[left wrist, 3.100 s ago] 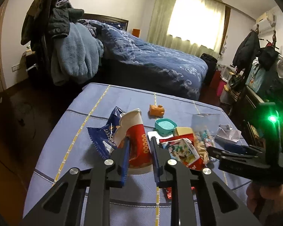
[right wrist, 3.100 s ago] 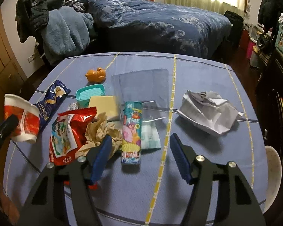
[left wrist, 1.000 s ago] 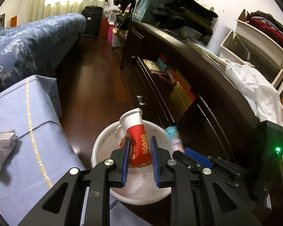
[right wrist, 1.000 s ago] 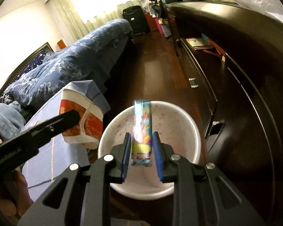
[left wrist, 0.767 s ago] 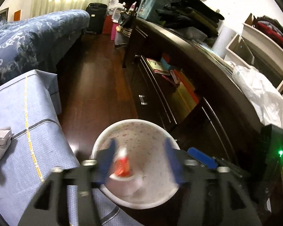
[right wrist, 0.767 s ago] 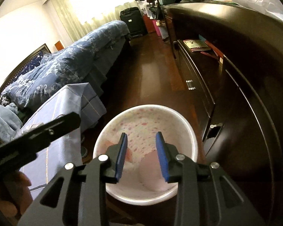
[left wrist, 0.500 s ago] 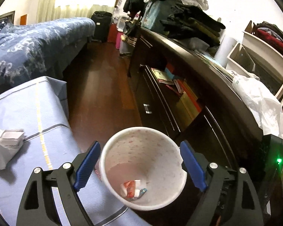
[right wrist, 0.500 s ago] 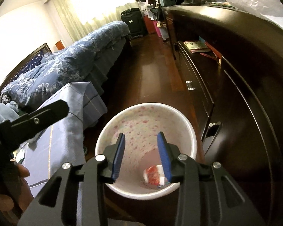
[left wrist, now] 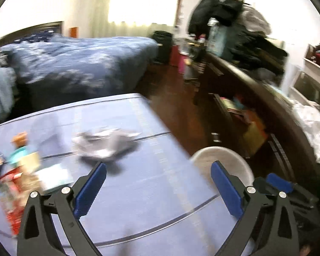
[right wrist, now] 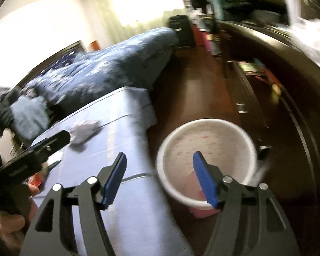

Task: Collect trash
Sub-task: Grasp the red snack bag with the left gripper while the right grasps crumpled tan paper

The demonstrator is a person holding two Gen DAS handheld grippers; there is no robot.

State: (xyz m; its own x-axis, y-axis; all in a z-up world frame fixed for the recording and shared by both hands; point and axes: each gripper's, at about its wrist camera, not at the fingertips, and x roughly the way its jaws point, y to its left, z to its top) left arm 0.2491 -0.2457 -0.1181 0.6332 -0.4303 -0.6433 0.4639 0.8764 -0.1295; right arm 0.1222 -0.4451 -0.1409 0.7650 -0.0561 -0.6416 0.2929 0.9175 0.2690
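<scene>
My left gripper (left wrist: 157,188) is open and empty above the blue tablecloth (left wrist: 151,204). A crumpled white paper (left wrist: 105,145) lies on the cloth just beyond it. A blurred heap of wrappers (left wrist: 12,179) sits at the left edge. The white trash bin (left wrist: 221,162) stands on the floor to the right of the table. My right gripper (right wrist: 160,179) is open and empty, over the table edge and the bin (right wrist: 207,149). The crumpled paper (right wrist: 85,132) shows far left there, behind the left gripper's body (right wrist: 32,155).
A bed with a blue quilt (left wrist: 81,66) lies behind the table. A dark cabinet with open shelves (left wrist: 256,123) runs along the right, close to the bin. Dark wood floor (right wrist: 198,81) lies between bed and cabinet. Both views are motion-blurred.
Both grippers let their trash drop into the bin and opened wide. The left gripper has swung left, back over the table; the right has begun turning the same way.
</scene>
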